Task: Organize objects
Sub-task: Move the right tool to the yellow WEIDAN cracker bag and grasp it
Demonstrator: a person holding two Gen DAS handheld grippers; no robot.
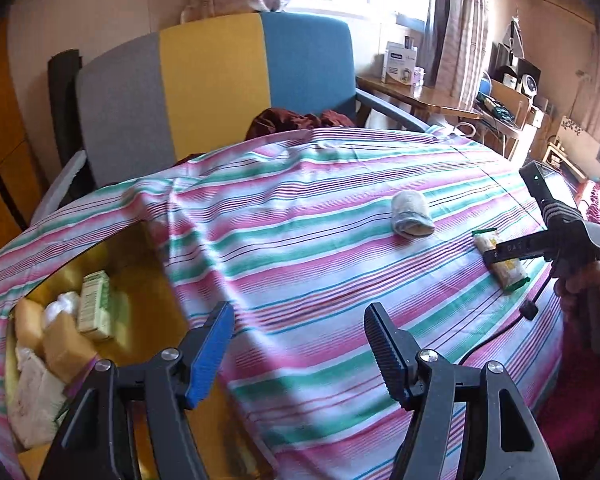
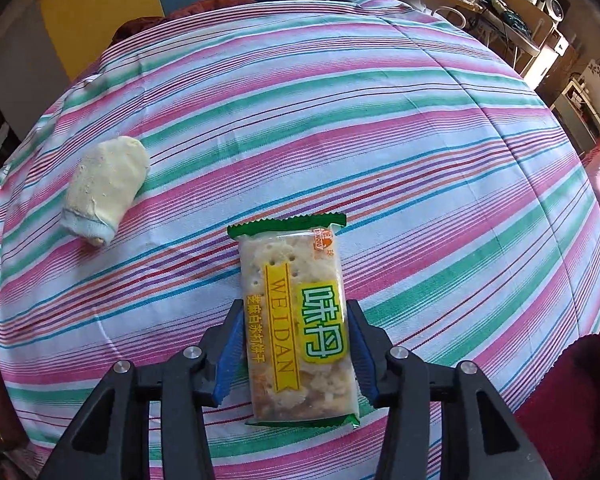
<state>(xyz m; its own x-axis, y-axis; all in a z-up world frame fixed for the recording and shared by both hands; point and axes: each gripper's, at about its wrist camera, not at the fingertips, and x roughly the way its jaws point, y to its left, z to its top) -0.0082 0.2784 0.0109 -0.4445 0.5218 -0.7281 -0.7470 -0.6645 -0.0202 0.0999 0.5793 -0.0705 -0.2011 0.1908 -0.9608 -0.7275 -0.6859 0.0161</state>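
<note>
Right gripper (image 2: 296,344) jaws tight on "WEIDAN" cracker packet (image 2: 296,320); left gripper (image 1: 300,344) jaws apart, empty.

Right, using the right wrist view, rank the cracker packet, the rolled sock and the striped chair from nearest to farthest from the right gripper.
1. Cracker packet: between the right gripper's fingers, centre foreground.
2. Rolled sock: on the striped cloth, up and to the left.
3. Striped chair: beyond the cloth's far edge, top left.
</note>
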